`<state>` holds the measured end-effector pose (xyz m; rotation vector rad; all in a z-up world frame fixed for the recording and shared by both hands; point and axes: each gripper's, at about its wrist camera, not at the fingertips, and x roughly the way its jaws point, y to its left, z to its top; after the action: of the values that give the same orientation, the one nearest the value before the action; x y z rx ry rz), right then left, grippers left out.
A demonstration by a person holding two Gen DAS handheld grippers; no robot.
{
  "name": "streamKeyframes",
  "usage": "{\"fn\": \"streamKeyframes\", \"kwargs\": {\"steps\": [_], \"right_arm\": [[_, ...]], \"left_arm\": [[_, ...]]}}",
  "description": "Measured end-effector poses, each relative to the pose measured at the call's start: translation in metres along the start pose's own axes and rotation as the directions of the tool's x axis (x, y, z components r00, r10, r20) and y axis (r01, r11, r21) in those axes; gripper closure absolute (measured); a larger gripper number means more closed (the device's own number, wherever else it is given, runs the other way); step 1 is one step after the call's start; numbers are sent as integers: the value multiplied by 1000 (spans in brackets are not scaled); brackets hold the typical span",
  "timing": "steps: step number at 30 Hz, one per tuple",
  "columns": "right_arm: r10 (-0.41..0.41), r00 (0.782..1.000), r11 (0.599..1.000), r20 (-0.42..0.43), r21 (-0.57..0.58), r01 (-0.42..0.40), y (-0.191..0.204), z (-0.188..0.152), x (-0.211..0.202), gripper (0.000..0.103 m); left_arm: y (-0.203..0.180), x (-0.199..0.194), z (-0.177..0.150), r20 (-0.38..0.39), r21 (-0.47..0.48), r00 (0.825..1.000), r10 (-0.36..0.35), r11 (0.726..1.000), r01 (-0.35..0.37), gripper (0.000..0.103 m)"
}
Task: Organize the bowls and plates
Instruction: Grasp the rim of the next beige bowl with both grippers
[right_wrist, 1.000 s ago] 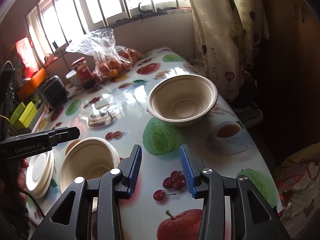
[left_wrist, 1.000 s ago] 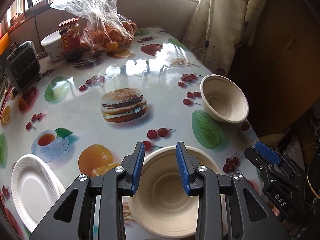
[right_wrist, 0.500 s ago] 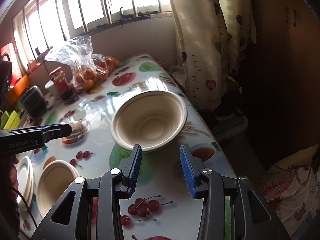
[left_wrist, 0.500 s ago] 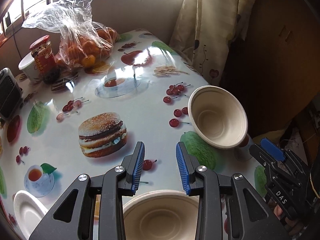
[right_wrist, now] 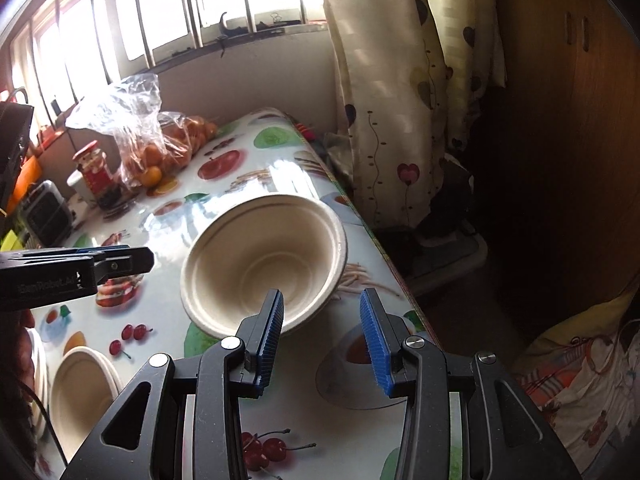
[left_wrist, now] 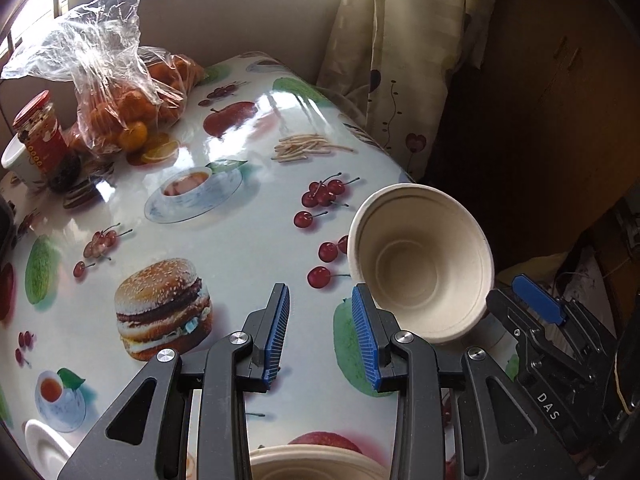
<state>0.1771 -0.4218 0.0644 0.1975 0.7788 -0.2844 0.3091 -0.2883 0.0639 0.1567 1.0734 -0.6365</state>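
Note:
A beige paper bowl [left_wrist: 420, 268] stands upright near the right edge of the fruit-print table [left_wrist: 240, 240]. My left gripper [left_wrist: 320, 336] hovers open just left of it, with only tablecloth between the pads. In the right wrist view the same bowl [right_wrist: 260, 268] fills the middle. My right gripper [right_wrist: 322, 340] is open over its near rim, left finger in front of the rim, not pressing. A second beige bowl [right_wrist: 80, 396] sits lower left beside stacked white plates [right_wrist: 38, 376]. That bowl's rim [left_wrist: 316, 464] and a white plate [left_wrist: 44, 444] show at the bottom of the left wrist view.
A plastic bag of oranges [left_wrist: 120, 92], a red-lidded jar [left_wrist: 38, 136] and a white cup [left_wrist: 16, 160] stand at the table's far left. A curtain [right_wrist: 392, 80] and a dark cupboard [right_wrist: 560, 120] lie beyond the table's right edge. A black device [right_wrist: 46, 212] sits far left.
Both grippers have moved across the table toward the bowl at the right edge. The second bowl has slipped under the left gripper to the frame's bottom. Both openings look unchanged.

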Motion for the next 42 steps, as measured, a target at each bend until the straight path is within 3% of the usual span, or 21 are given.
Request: {"fn": "streamKeyframes", "kwargs": {"steps": [11,18,27,32,42], "right_arm": [[8,1000,1000,-28,12,-8,-5,4,19,64],[21,999,1000,-37,15,-21,-7,5,26,64],[39,998,999,-38,11,-39,-5,6,28,73],[51,998,999,-41,6,-51,-3,6,29,83],[55,998,998,-40,9,-54,-3,7,30,85]], "left_arm": [[-6,23,7,-25,12,1000,8,1000,-8,70],[-7,35,9,-60,-3,998,-20,1000,20,78],[-9,37,10,-62,-11,997,-39,999,38,83],[-8,38,10,-63,-23,996,-65,998,63,88],[-10,37,11,-57,-29,996,-75,997,73,93]]}}
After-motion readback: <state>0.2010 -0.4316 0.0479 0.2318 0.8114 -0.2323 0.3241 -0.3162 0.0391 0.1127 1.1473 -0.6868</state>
